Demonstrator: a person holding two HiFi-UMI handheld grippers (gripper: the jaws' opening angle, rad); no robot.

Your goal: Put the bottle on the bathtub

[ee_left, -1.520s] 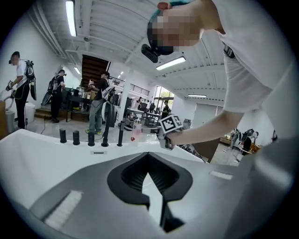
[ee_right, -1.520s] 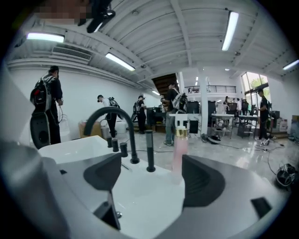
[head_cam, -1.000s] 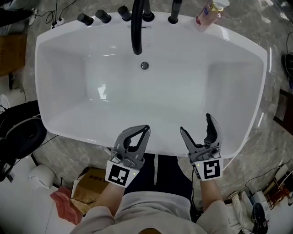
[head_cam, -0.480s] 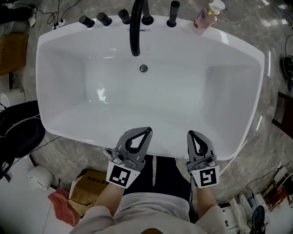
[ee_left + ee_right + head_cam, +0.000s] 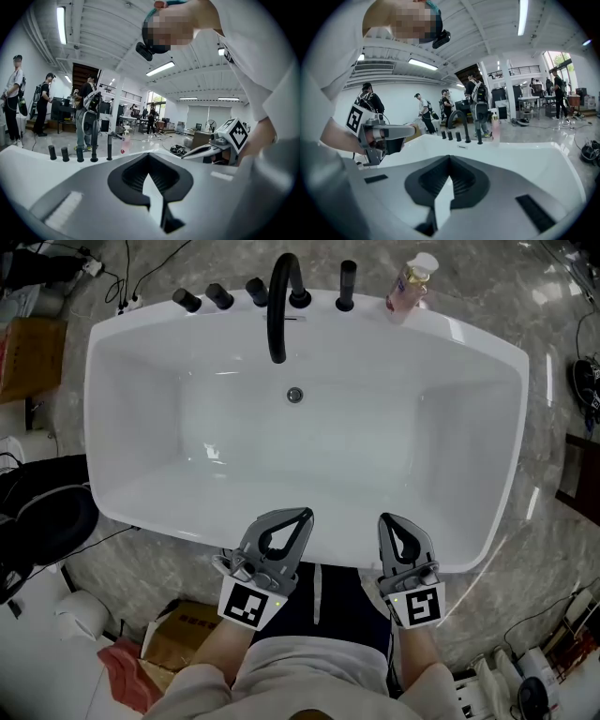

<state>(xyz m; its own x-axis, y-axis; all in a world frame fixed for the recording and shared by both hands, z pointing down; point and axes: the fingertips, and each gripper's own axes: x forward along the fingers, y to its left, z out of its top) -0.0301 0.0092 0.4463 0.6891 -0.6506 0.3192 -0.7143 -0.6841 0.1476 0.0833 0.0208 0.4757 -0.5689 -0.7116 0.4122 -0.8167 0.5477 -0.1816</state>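
Observation:
A pink bottle with a white cap (image 5: 410, 282) stands upright on the far rim of the white bathtub (image 5: 141, 512), right of the black taps. It also shows small and far off in the left gripper view (image 5: 123, 143) and the right gripper view (image 5: 494, 123). My left gripper (image 5: 304, 515) and right gripper (image 5: 385, 519) hover side by side over the near rim, both shut with nothing between the jaws. In each gripper view the jaws (image 5: 149, 154) (image 5: 449, 158) meet at the tips and point across the tub.
A black curved faucet (image 5: 279, 296) and several black knobs (image 5: 220, 296) line the far rim; a drain (image 5: 294, 395) sits below them. A cardboard box (image 5: 183, 634) and a black round object (image 5: 42, 521) lie on the marble floor at the left. People stand in the background.
The right gripper's jaws stood open a second ago and are now shut, empty. Both grippers have drawn back a little toward the tub's near rim.

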